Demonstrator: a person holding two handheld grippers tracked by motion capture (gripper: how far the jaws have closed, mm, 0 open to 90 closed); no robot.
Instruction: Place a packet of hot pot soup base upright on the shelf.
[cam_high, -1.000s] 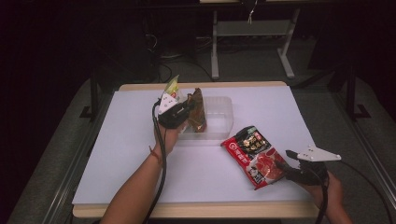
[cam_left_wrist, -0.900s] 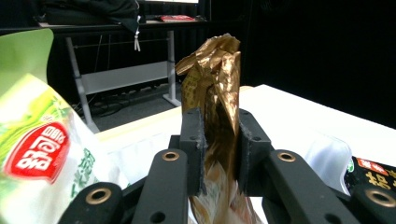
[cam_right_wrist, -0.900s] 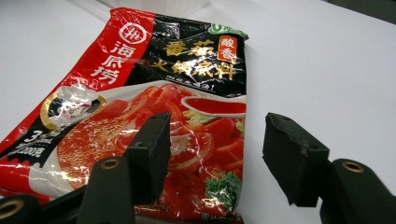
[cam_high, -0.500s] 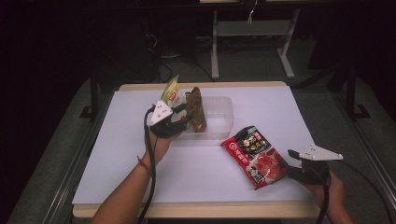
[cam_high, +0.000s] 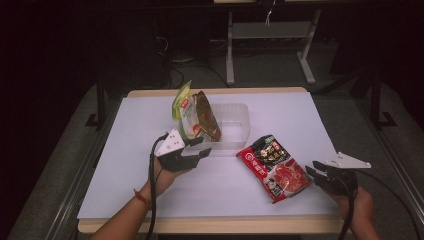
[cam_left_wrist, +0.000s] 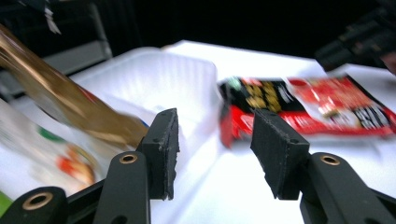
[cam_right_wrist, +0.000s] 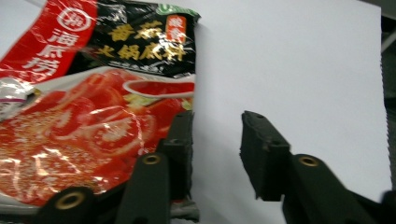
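Note:
A green-and-white packet (cam_high: 182, 106) and a brown packet (cam_high: 206, 119) stand leaning at the left end of a clear plastic tray (cam_high: 236, 126). My left gripper (cam_high: 200, 146) is open just in front of them, holding nothing. In the left gripper view the open left gripper (cam_left_wrist: 215, 126) faces the tray (cam_left_wrist: 163, 79), with the brown packet (cam_left_wrist: 60, 102) on its left. A red-and-black sauce packet (cam_high: 272, 166) lies flat on the white table. My right gripper (cam_high: 312, 168) is open at that packet's right edge. In the right gripper view one jaw of the right gripper (cam_right_wrist: 217, 144) overlaps the packet's (cam_right_wrist: 84, 126) edge.
The white table top (cam_high: 125, 150) has bare room at the left, front and far right. Its front edge (cam_high: 210, 224) runs near my forearms. Dark floor and a metal stand (cam_high: 270, 35) lie beyond the table.
My left gripper has drawn back toward me from the two standing packets, which stay leaning in the tray. The right gripper has barely moved.

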